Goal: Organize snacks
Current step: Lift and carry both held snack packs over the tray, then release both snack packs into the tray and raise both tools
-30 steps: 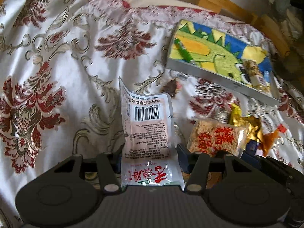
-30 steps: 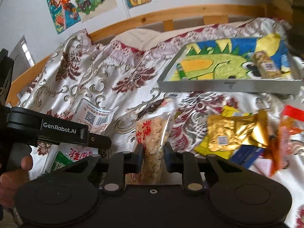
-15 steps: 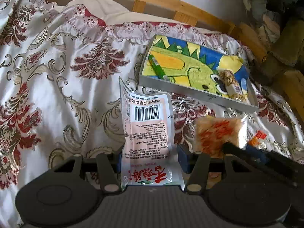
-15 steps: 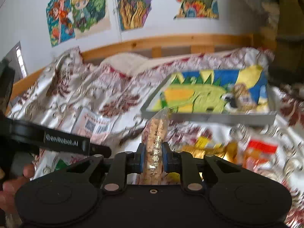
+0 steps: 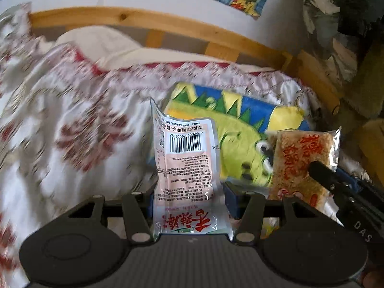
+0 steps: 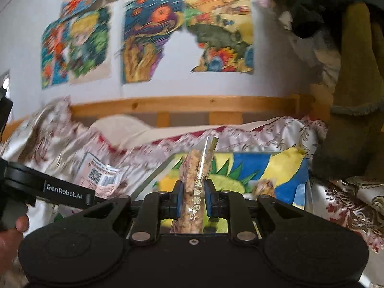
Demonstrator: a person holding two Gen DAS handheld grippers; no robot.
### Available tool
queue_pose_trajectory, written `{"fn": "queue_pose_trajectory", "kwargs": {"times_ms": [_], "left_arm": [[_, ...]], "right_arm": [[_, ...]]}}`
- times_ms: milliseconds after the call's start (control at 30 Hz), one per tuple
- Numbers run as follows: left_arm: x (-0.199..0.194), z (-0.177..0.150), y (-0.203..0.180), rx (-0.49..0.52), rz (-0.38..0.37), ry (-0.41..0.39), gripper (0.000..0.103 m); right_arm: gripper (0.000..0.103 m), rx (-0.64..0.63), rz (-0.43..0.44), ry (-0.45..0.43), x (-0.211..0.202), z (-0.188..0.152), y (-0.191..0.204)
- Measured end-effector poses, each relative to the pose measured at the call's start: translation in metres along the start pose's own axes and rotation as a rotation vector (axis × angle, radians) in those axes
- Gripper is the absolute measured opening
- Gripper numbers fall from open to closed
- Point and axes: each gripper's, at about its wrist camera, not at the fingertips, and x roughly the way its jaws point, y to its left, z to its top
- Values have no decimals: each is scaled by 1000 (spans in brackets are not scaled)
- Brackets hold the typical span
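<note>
bedspread (image 5: 48,129) blurred; tray (image 5: 240,129) partly hidden. left gripper (image 5: 189,199) clamps the barcoded pink packet (image 5: 187,168), right gripper (image 6: 193,199) pinches the crumb snack bag (image 6: 194,192), both above the tray. "genrobot.ai" readable

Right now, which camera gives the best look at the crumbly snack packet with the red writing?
The left wrist view: it shows the crumbly snack packet face-on, red characters visible, pinched by the right gripper. The right wrist view sees only its thin edge between the blue pads, above the dinosaur tray.
</note>
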Motion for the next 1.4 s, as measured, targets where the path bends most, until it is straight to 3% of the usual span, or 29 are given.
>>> {"fn": "queue_pose_trajectory", "kwargs": {"times_ms": [200,367,667,967,1167,1333,1400], "left_arm": [[47,44,-31,33,-38,-33,58],[85,59,-56,79,-46,-37,58],[143,59,-87,51,-21,26,58],[173,48,-99,88,62,65,59],[175,44,-98,86,90,88,66],[159,47,-98,108,122,53,82],[150,49,-97,110,126,40,85]], "right_arm": [[19,57,-47,-37,40,10,-40],[19,104,-72,-27,62,7,-70],[20,250,-107,4,70,-15,-117],[24,258,-119,21,73,-21,-122],[31,245,-145,19,70,-20,-121],[45,245,-152,-9,60,-13,-122],[56,239,-158,-15,55,-10,-120]]}}
